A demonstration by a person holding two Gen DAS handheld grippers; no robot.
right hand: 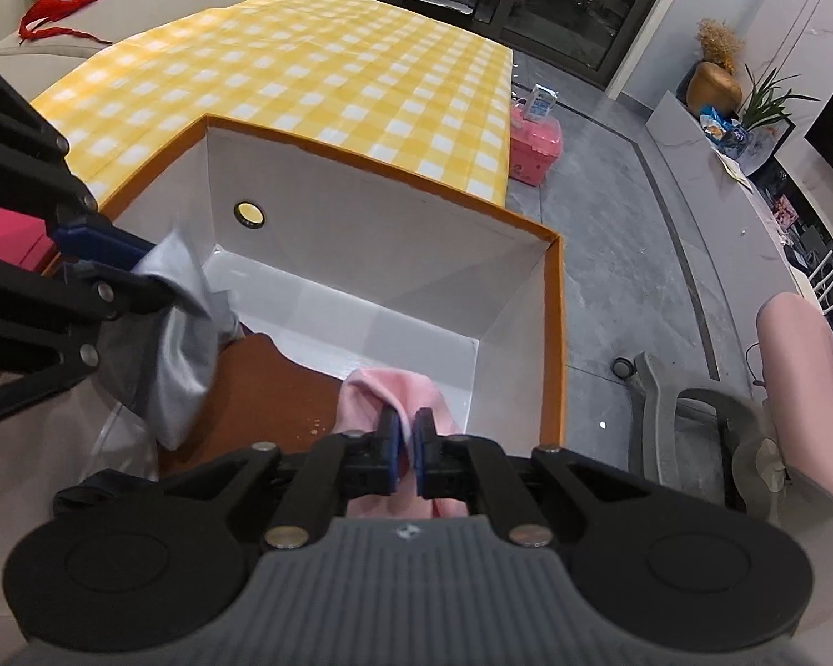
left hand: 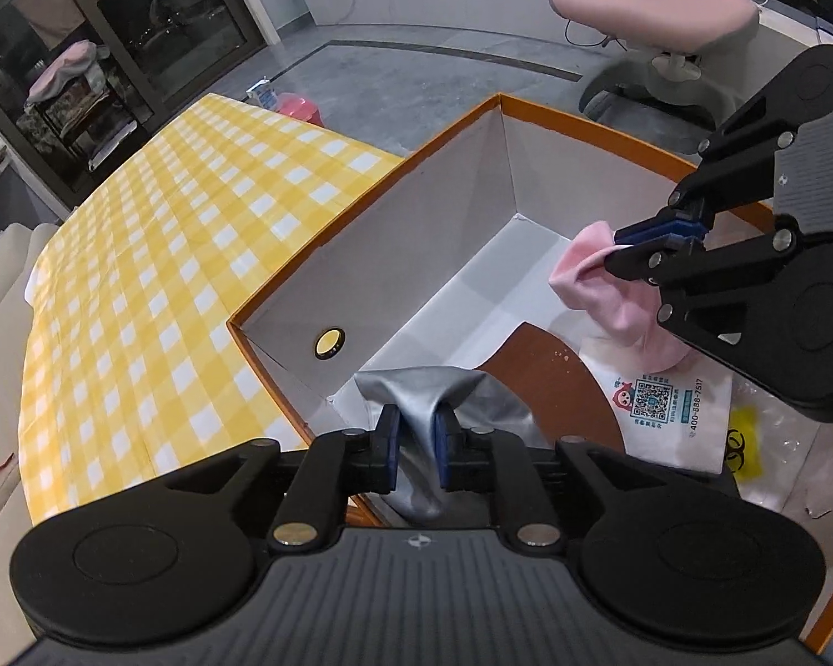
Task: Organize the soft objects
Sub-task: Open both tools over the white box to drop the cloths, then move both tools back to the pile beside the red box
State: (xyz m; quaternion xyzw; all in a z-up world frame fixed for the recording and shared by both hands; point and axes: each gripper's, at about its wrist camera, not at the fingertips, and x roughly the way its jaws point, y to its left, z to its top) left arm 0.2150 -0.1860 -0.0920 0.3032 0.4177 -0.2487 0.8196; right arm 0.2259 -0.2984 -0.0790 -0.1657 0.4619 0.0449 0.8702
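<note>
The far half of the white-lined, orange-rimmed cardboard box [right hand: 383, 233] is lying open, with bare floor inside. At its near end a brown card sheet [right hand: 283, 383], a printed white paper [left hand: 666, 405] and clear plastic wrapping [left hand: 772, 444] are crowding the bottom. Beyond the box's far wall, the yellow checked surface [right hand: 316, 77] is stretching bare.

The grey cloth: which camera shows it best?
The right wrist view shows the grey cloth best: it hangs from the left tongs at the side, so most of its length is visible above the box. The left wrist view shows only the bunched part pinched in its own tongs.
</note>
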